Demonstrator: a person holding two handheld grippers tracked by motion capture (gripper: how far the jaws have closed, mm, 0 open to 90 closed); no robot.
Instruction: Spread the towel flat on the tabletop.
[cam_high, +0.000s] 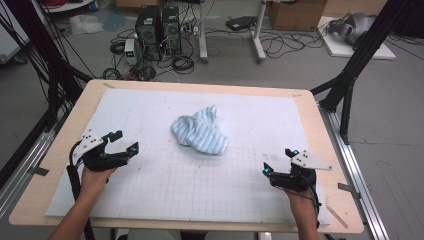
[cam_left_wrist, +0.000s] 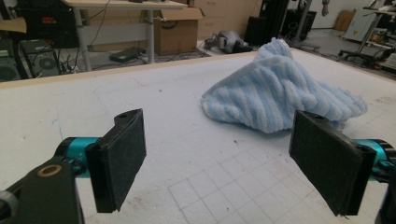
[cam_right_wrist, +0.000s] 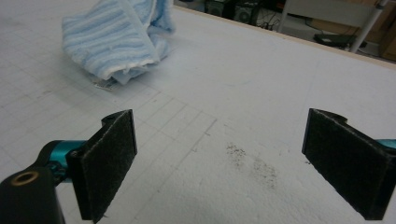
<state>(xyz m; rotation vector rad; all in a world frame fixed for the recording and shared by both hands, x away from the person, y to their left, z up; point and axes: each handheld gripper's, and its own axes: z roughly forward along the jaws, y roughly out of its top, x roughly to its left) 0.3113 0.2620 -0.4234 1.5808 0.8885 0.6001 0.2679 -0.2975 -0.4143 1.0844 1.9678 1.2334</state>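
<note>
The left gripper (cam_high: 121, 141) has its jaws spread wide with nothing between them, low over the near left part of the white gridded mat (cam_high: 150, 190), and the right gripper (cam_high: 279, 161) holds its jaws just as wide and empty over the near right part. Between the two and farther off, well apart from both, a crumpled light-blue striped towel (cam_high: 200, 132) lies heaped at the mat's middle. The mat covers a wooden table (cam_high: 310, 107).

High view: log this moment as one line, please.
towel: crumpled, mid-mat | left gripper: open, empty, apart from towel | right gripper: open, empty, apart from towel | mat: white grid
</note>
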